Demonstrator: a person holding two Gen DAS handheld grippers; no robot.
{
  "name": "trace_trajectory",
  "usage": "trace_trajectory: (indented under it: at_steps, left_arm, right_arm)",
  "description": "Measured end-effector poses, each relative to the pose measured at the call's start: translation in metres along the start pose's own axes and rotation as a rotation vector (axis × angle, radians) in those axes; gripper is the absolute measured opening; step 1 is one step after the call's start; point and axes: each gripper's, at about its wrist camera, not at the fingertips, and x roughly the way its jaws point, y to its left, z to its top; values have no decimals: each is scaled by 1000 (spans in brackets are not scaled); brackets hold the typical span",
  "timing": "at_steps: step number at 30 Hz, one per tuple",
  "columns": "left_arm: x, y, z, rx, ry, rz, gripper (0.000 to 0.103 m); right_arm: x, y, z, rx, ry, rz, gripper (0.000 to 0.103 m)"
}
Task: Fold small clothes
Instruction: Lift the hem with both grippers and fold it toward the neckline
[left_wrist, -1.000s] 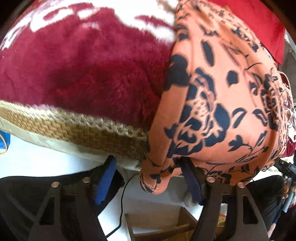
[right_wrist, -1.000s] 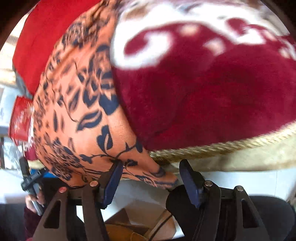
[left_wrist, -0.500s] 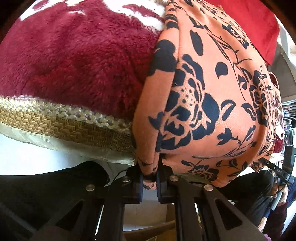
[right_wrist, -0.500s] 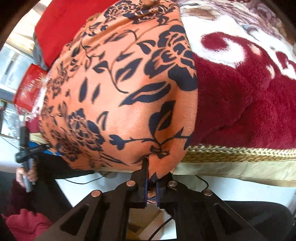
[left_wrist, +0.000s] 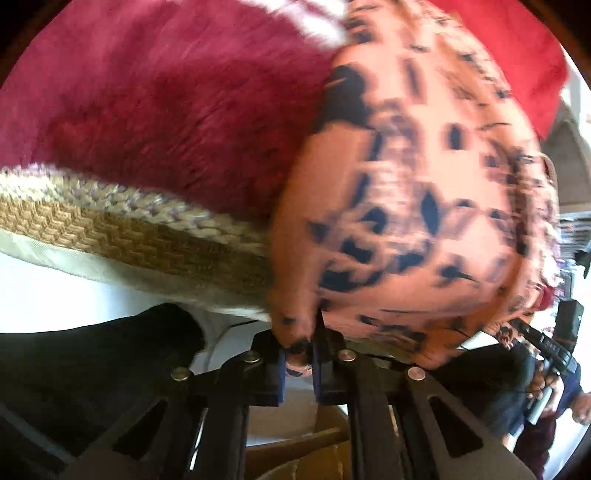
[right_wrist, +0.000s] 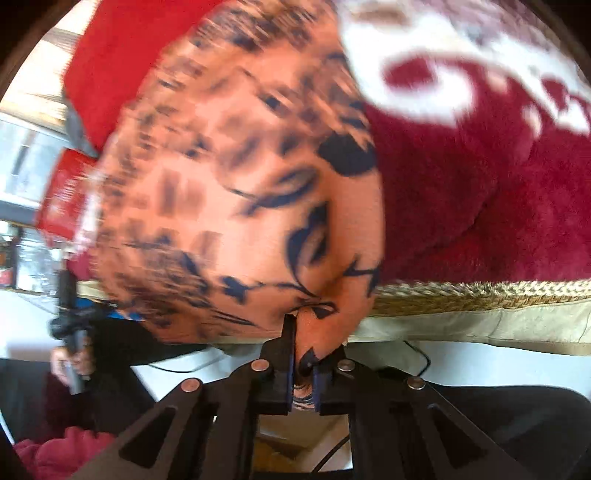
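Left wrist view, left to right. At 9 o'clock, the maroon plush blanket (left_wrist: 166, 122) with its woven tan border (left_wrist: 122, 236) running toward centre. From 12 round to 4 o'clock, the orange garment with dark floral print (left_wrist: 417, 206) lies spread on the blanket, its near edge hanging over the border. At 6 o'clock the left gripper (left_wrist: 299, 354) is pinched on a bunched corner of that near edge — a small wad of cloth shows between the blue pads. Much motion blur here.

Right wrist view, left to right. At 8 o'clock a person's hand (right_wrist: 74, 362) holds the other tool's handle. The garment (right_wrist: 236, 192) fills 9 to 12 o'clock and the centre; the blanket (right_wrist: 480, 199) takes 1 to 3 o'clock. At 6 o'clock the right gripper (right_wrist: 304, 373) is clamped on the opposite near corner, printed cloth squeezed between the pads.

Both claws have just been closing, each with fabric between the pads.

Handling, judged:
- Light, thin, limp knit — no stiffness; it will drape and sag between the two held corners.
- Likely clings a little to the plush pile, so dragging may ruck it; lifting clear seems safer.
- Not fragile, not slippery against the pads.
- Hold points: the two near corners, as now; a pinch through both layers at the hem should keep the edge straight for carrying it over to the far edge.
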Motion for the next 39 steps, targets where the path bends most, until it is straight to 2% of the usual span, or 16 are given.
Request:
trace_trajectory:
  at_steps: [5,9,13,15,18,23,26,31,33,35,37,39]
  left_arm:
    - [-54,-18,4,41,-96,-165,10]
    - [-115,-31,23,65,-215,-297,10]
    - [-156,-41,53,92,-302,-375,10]
    - [-168,-44,70,87,-317,-408,10]
    - [-188,-67,107,87,-347,-392,10]
    - [-181,-69,183,32,-359,-376,10]
    - [-177,-70,234,-7,-374,-364,10]
    - [-139,-73,315,-76,-391,-327,8]
    - [-122,-71,332,-103,-402,-283,8]
    - [-109,-62,340,-151,-412,-284,8]
    - [-110,-55,335,-176,-455,-327,8]
    - [-118,-58,320,-148,-507,-326,9]
  right_arm:
    - [-60,36,6,-97,-137,120,7]
    - [-104,49,34,-122,-240,220,7]
    - [-114,57,59,-104,-301,283,7]
    - [-119,57,78,-88,-338,308,7]
    - [-121,55,109,-48,-380,323,7]
    - [-124,27,179,71,-456,345,7]
    - [-117,9,222,141,-496,328,7]
    - [-74,-34,291,301,-521,316,6]
    - [-44,-51,310,374,-492,347,8]
    - [-23,-64,317,442,-470,384,8]
    - [-9,-78,318,500,-463,444,10]
    - [-5,-87,315,524,-466,481,10]
